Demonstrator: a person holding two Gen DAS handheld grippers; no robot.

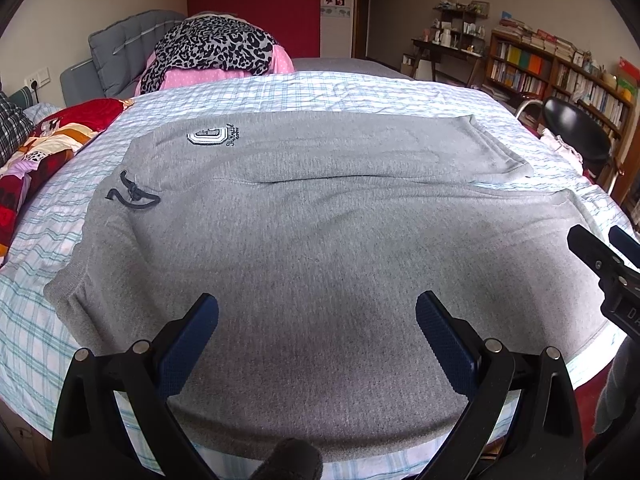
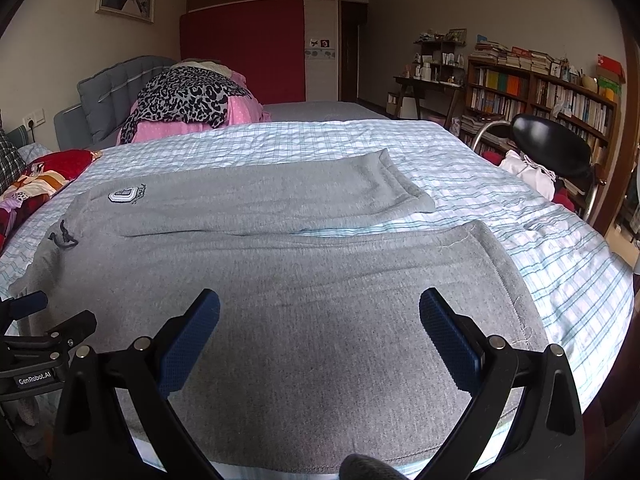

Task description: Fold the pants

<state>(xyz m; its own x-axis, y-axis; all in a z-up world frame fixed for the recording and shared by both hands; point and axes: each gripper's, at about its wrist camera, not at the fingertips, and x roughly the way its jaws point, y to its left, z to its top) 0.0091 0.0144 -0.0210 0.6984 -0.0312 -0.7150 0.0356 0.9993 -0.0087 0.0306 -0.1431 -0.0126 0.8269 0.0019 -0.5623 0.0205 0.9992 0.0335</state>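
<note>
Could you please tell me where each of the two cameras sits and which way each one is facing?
Left wrist: sits on the left gripper at the bed's near edge, looking across the pants from nearer the waist end; its own open fingers show, with the right gripper at the right edge.
Right wrist: sits on the right gripper, facing the same way from nearer the cuffs; its open fingers show, with the left gripper at the left edge.
Shared: pants, bed, bookshelf, red wardrobe.
</note>
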